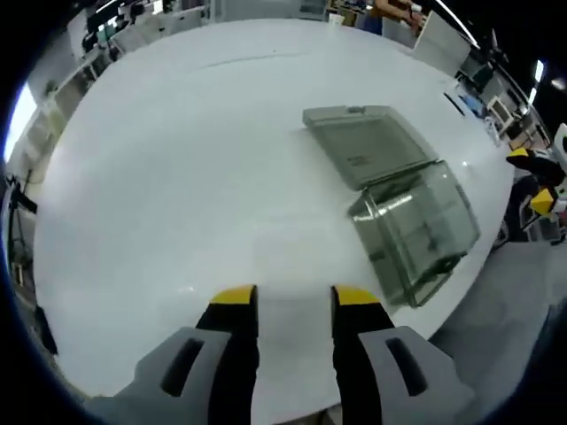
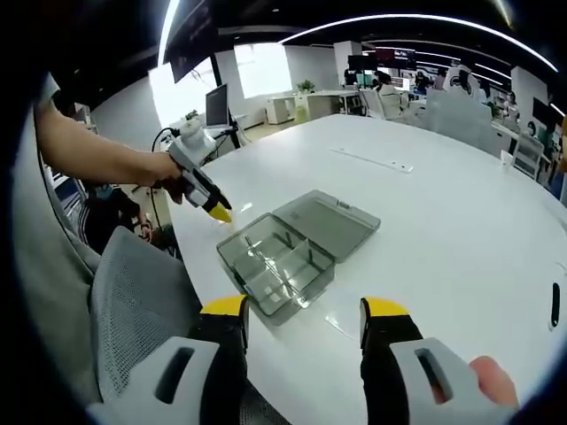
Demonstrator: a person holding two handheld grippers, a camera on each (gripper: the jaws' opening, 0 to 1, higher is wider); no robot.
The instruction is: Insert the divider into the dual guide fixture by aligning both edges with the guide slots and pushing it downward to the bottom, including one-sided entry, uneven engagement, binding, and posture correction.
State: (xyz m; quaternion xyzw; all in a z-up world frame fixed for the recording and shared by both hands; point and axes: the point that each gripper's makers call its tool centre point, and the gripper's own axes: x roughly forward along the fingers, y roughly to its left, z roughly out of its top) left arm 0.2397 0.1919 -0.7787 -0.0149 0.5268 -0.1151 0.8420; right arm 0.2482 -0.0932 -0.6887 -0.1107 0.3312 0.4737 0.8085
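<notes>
One clear plastic box [image 2: 276, 264] is seen near the table's [image 2: 461, 204] edge, its one hinged lid [image 2: 326, 223] laid open flat. Two dividers can be counted inside the box, though this is hard to tell. Two grippers are seen: the left gripper [image 2: 220, 212] and the right gripper [image 2: 303, 310]. One mesh chair [image 2: 137, 301] stands at the table's edge.

A broad, glossy white round tabletop [image 2: 461, 221] reflects the ceiling lights. A grey mesh-backed office chair [image 2: 142, 301] stands pushed close to its near edge. A thin pale strip [image 2: 370, 160] lies flat on the tabletop, well apart from the edge. Beyond it, white desks with a dark computer monitor [image 2: 217, 104] stand before a bright window [image 2: 262, 69], beneath a curved ceiling light strip [image 2: 390, 19].
</notes>
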